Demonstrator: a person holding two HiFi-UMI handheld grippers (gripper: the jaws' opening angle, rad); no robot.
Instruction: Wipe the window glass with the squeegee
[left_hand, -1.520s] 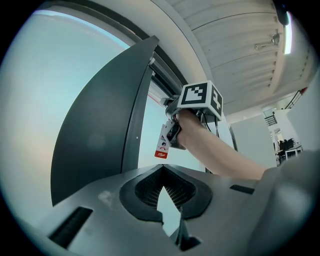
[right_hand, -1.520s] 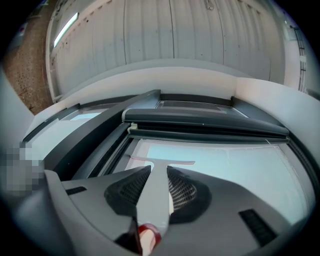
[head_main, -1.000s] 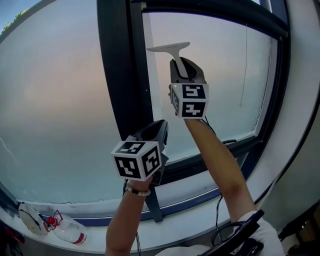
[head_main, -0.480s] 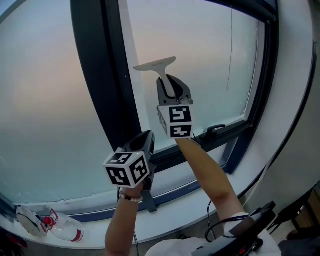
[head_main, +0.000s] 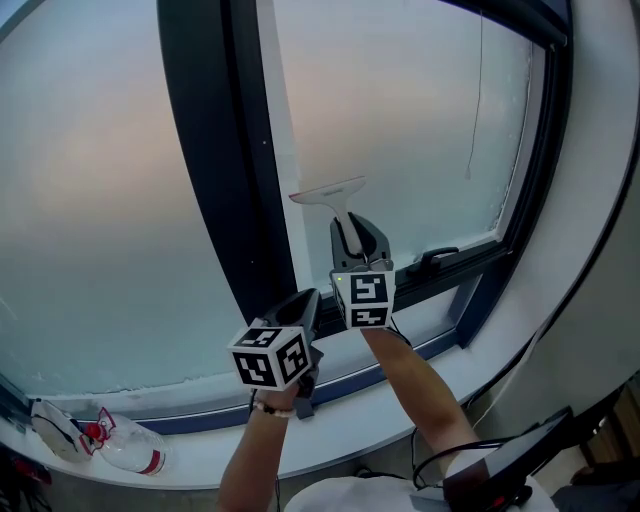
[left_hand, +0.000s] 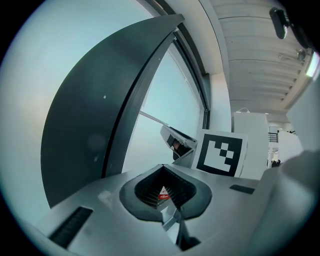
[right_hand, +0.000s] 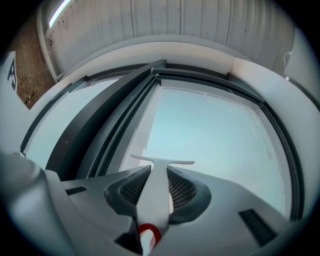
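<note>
A white squeegee (head_main: 330, 191) lies with its blade against the frosted window glass (head_main: 410, 120), just right of the dark mullion (head_main: 215, 170). My right gripper (head_main: 352, 238) is shut on the squeegee's handle, its marker cube just below. In the right gripper view the handle (right_hand: 156, 192) runs up between the two pads to the blade (right_hand: 162, 161). My left gripper (head_main: 305, 305) hangs lower left, in front of the mullion's foot, shut with nothing in it. In the left gripper view its jaws (left_hand: 165, 187) meet, and the right gripper's cube (left_hand: 220, 152) shows beyond.
A white sill (head_main: 350, 420) runs under the window. On its left end lie a plastic bottle (head_main: 128, 455) and a white mask-like thing (head_main: 55, 437). A black window handle (head_main: 437, 258) sits on the lower frame, right of the grippers. Cables hang at lower right.
The right gripper has drawn the squeegee down the glass, from the upper pane to near the lower frame. The left gripper has sunk a little too.
</note>
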